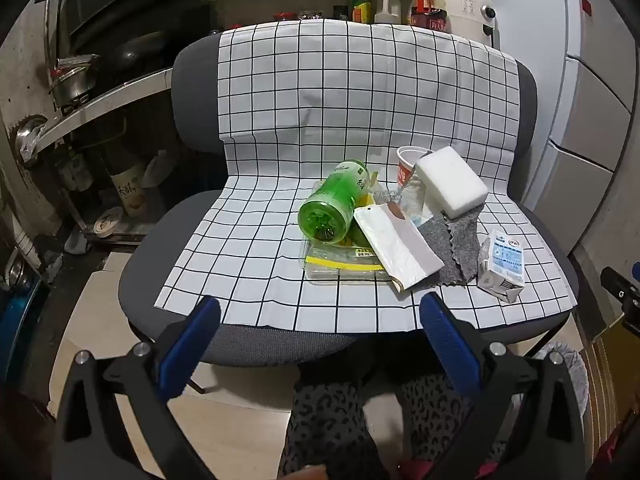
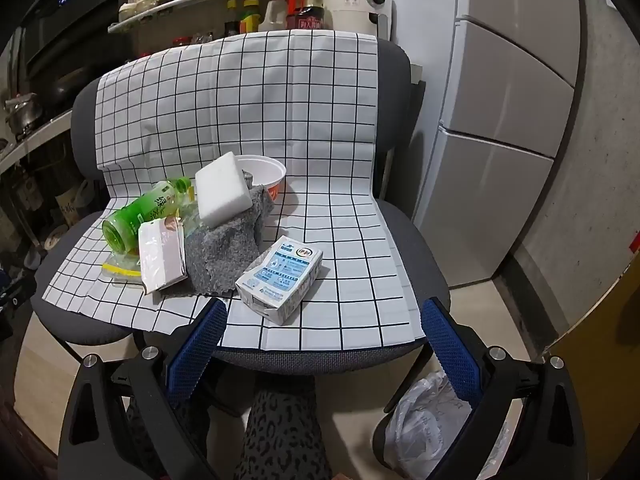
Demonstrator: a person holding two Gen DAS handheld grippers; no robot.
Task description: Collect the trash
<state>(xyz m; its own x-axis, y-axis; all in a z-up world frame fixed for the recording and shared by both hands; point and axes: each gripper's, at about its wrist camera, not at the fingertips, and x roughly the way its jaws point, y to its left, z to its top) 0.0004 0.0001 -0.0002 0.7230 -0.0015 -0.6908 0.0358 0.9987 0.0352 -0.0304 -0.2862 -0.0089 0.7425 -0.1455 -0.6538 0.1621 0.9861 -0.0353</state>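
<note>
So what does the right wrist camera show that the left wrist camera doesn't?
Only the right wrist view shows the bin lined with a plastic bag on the floor and the white bowl's open rim. Only the left shows a pot on the stove. Both show the green bottle, milk carton, white sponge and grey cloth.

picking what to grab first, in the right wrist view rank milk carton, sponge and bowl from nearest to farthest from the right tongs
1. milk carton, just ahead, front of the seat
2. sponge, farther back, left of centre
3. bowl, behind the sponge, by the backrest
</note>
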